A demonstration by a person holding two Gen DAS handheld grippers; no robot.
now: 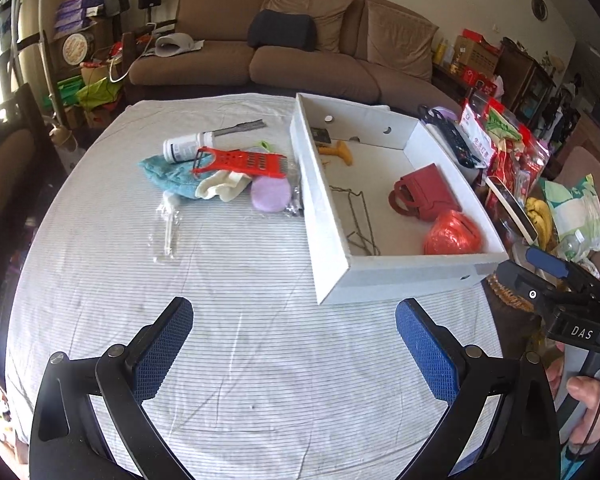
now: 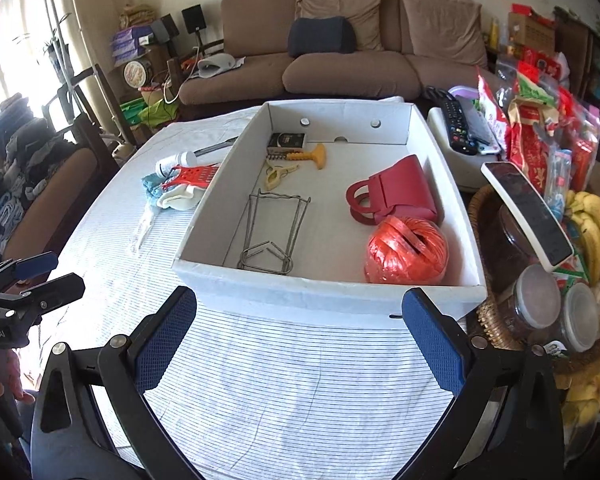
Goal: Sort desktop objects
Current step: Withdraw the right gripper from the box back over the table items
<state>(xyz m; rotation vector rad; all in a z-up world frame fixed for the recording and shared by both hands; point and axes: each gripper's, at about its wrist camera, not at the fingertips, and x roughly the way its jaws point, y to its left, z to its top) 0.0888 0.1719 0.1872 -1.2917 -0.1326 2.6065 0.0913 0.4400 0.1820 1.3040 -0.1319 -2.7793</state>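
A white cardboard box (image 1: 328, 236) (image 2: 324, 296) stands on the striped tablecloth. It holds a red purse (image 2: 400, 192), a ball of red string (image 2: 406, 256), a wire rack (image 2: 274, 232), a yellow corkscrew (image 2: 308, 156), a clip and a small dark box. Left of the box lie a red grater (image 1: 240, 163), a white bottle (image 1: 186, 148), a teal cloth (image 1: 160, 172), a cream sock (image 1: 222, 186), a purple pad (image 1: 270, 196), a metal file (image 1: 240, 126) and a clear plastic piece (image 1: 168, 224). My left gripper (image 1: 294, 340) and right gripper (image 2: 300, 332) are open, empty, over the cloth near the front.
Right of the box are remotes (image 2: 458, 120) on a white stand, snack bags (image 2: 540, 132), a phone (image 2: 526, 212), bananas (image 2: 592, 220) and a wicker basket (image 2: 490, 312) of jars. A brown sofa (image 1: 284, 52) stands behind the table. A chair (image 2: 40, 196) stands at the left.
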